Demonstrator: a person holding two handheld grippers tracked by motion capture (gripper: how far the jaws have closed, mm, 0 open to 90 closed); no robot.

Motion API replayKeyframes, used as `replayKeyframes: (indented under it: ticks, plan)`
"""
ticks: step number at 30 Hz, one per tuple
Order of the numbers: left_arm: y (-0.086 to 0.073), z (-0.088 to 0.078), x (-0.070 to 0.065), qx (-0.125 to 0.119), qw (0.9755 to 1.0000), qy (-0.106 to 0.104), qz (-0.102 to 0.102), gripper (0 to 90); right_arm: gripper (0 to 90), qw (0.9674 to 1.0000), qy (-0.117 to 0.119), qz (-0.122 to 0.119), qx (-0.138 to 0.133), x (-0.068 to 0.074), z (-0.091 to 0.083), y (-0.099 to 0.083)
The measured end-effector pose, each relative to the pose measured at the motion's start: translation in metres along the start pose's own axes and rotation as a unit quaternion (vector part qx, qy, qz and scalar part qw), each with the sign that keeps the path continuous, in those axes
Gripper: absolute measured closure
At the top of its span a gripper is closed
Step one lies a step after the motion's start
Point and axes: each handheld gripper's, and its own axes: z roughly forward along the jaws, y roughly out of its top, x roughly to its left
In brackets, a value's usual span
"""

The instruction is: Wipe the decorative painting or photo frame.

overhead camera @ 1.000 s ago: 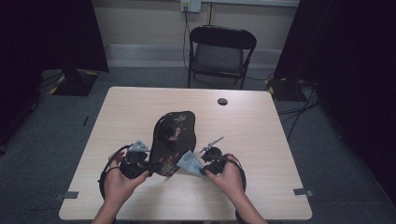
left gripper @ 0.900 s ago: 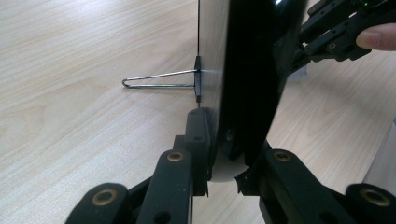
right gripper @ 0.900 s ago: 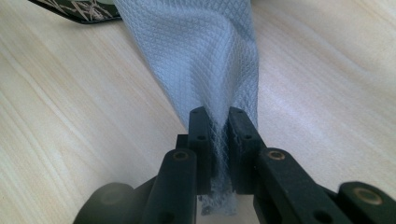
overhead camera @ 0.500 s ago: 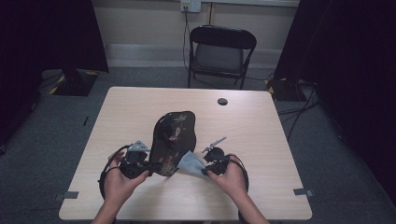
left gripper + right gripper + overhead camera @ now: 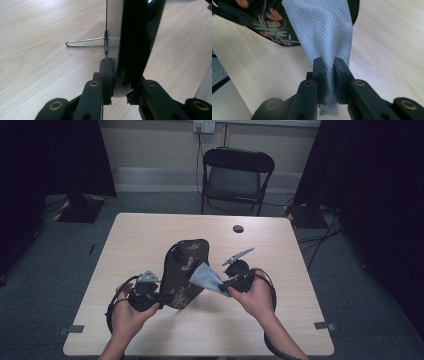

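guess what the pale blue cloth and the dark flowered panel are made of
Pale blue cloth: looks like a woven or knit textile, matte, with a fine diamond weave. Dark flowered panel: seems rigid and glossy, perhaps lacquered board or plastic, judging by its shiny black edge and printed flowers.

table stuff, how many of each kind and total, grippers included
grippers: 2 (left gripper, right gripper)
floral board: 1
grey cloth: 1
small dark disc: 1
total: 5
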Motion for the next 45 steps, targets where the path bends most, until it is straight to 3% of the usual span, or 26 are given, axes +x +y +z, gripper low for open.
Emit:
replayKeyframes:
  ticks: [8,14,18,26,45]
  plan:
    - [0.0,0.0,-0.001,0.003,1.0,0.0,0.001,78.6,81.9,0.9995,-0.011,-0.016,-0.024,0.007,-0.039,0.03]
    - [0.0,0.0,-0.001,0.003,1.0,-0.001,0.002,78.6,81.9,0.9983,-0.009,-0.03,-0.049,0.017,-0.058,0.053]
    - [0.0,0.0,-0.001,0.003,1.0,-0.001,0.002,78.6,81.9,0.9979,-0.016,-0.036,-0.052,0.023,-0.063,0.065]
    - [0.0,0.0,-0.001,0.004,1.0,0.0,0.005,78.6,81.9,0.9987,-0.015,-0.027,-0.041,0.019,-0.05,0.062]
    - [0.001,0.0,0.0,0.003,1.0,-0.002,0.005,78.6,81.8,0.9999,-0.004,-0.001,-0.009,0.007,0.003,0.022]
